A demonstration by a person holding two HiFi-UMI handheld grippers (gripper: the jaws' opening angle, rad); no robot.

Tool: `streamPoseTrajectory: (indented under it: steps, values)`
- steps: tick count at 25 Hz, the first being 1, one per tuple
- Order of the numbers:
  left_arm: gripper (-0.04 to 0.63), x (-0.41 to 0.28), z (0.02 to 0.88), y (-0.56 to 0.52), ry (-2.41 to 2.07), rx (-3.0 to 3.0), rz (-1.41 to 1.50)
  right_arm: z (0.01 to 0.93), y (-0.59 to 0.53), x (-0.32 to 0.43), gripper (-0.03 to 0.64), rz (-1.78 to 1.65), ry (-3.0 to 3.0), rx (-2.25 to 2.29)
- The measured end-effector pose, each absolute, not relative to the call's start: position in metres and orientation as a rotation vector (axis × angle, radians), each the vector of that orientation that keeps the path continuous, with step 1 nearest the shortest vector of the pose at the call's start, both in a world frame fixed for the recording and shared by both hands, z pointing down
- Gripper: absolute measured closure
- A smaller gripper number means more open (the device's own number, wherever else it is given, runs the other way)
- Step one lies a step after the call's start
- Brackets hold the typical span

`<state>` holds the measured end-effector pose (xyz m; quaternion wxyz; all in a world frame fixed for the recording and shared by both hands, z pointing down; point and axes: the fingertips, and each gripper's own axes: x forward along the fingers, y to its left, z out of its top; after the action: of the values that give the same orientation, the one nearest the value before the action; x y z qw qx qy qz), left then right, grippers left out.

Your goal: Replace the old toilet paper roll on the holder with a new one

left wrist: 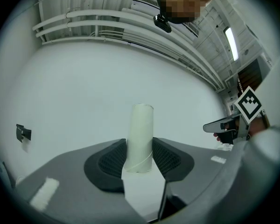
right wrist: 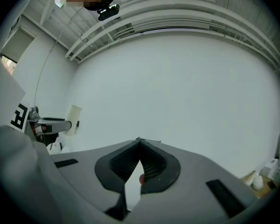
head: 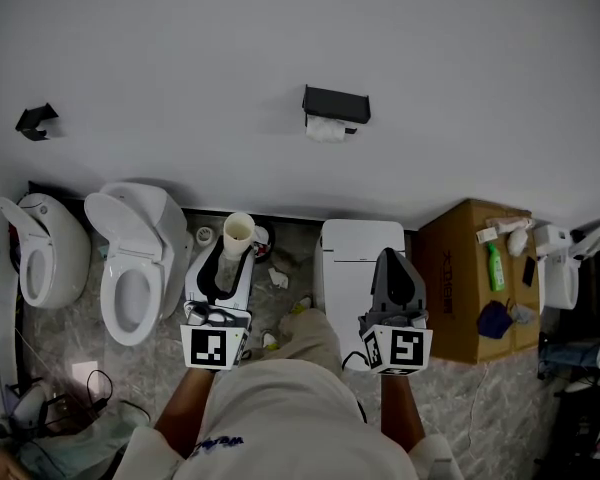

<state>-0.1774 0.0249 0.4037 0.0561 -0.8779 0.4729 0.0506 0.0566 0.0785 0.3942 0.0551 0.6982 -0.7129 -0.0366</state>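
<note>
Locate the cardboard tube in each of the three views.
Head view: cardboard tube left of centre, gripped by the left gripper.
Left gripper view: cardboard tube at centre, upright between the jaws.
Right gripper view: cardboard tube far left, at mid-height.
Shared landmark: the white wall behind it in every view.

A pale cream cardboard tube [left wrist: 140, 134], bare of paper, stands upright between the jaws of the left claw [head: 227, 263]. The jaws pinch its lower end, and its open top rises clear above the jaw tips. The black holder [head: 336, 102] is fixed to the white wall [head: 180, 58], well ahead of both claws and between them, somewhat nearer the right claw [head: 396, 268]. A white paper roll [head: 326, 129] sits just under the holder's bar, touching it.
</note>
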Motion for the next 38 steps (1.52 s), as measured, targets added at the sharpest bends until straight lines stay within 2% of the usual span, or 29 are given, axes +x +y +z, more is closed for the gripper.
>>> streamPoseTrajectory:
  steps: [38]
  values:
    - [0.416, -0.179, 0.413, 0.045, 1.444, -2.686, 0.122, 0.402, 0.083, 0.039, 0.614, -0.086, -2.224, 2.072]
